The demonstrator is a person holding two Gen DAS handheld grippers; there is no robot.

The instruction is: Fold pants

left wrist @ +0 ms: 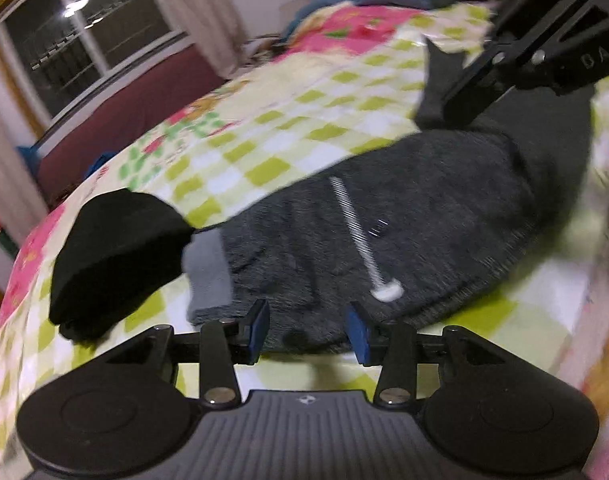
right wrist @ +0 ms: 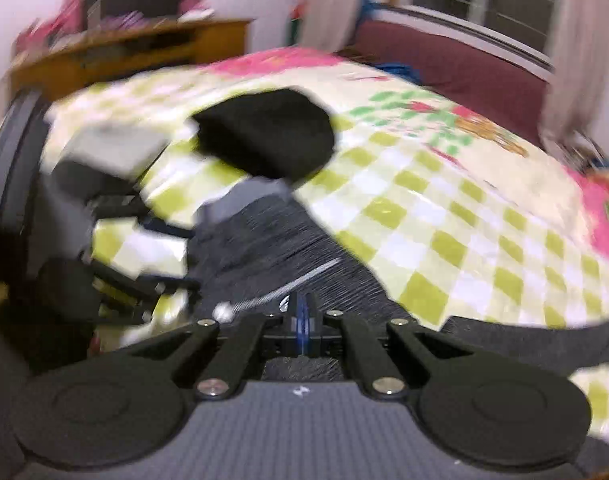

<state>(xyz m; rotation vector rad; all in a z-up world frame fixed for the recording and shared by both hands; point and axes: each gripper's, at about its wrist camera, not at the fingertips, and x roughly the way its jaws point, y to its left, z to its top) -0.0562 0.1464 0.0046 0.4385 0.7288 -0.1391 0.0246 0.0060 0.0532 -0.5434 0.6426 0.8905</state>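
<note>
The pants (left wrist: 404,216) lie on a bed, spread over a checked bedspread (left wrist: 264,132) of green, white and cream squares with pink patches; they are dark grey, fuzzy and thick (a fleece-like nap), with a white drawstring (left wrist: 356,228) running across the front and ending in a pale knot; a lighter grey lining (left wrist: 208,276) shows at the left edge. A folded black garment (left wrist: 112,256), smooth and rounded, sits just left of the pants. The left gripper (left wrist: 308,332) hovers at the near edge of the pants, its blue-padded fingers apart with nothing between them. The right gripper (right wrist: 302,320) has its fingers pressed together on the grey fabric; from the left wrist view it reaches in at the far right and the cloth peaks up beside its tip. Motion blur softens both views.
</note>
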